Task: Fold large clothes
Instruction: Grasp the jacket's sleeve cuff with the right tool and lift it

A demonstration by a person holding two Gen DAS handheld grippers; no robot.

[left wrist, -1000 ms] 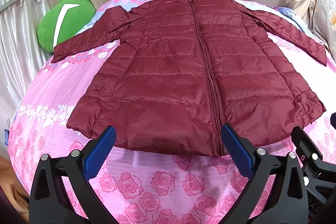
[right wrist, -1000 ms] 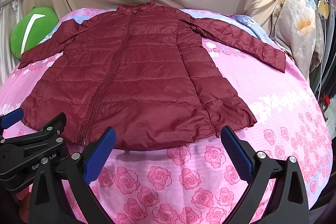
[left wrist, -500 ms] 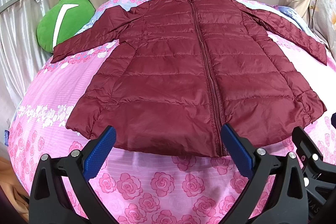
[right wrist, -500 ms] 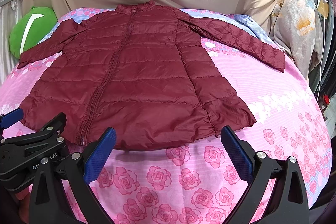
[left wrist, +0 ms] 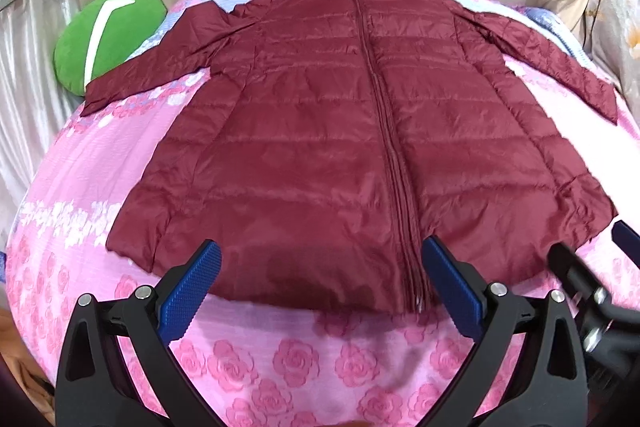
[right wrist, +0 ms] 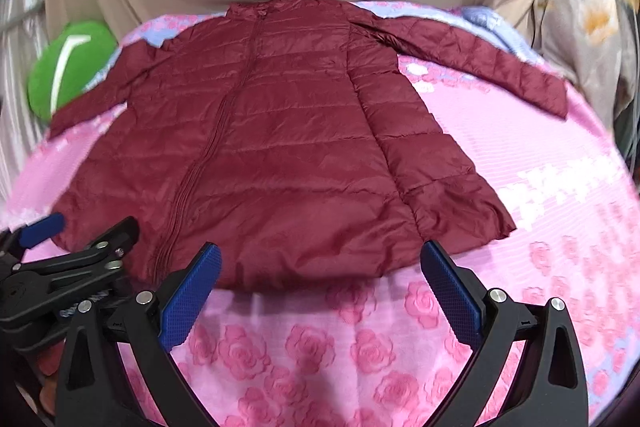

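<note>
I am easing both rigs forward from a second ago, left gripper (left wrist: 320,279) and right gripper (right wrist: 320,279) with jaws released and empty, nearing the hem of the maroon jacket (left wrist: 340,155) lying flat, unfolded on the bed (left wrist: 80,171).

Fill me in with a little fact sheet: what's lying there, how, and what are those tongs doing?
garment: dark red quilted puffer jacket, spread flat, zipped, sleeves out
surface: pink rose-print bedsheet
left tongs: open, at the hem, holding nothing
right tongs: open, at the hem, holding nothing
nearby: green plush cushion, beyond one sleeve
folding: not started
</note>
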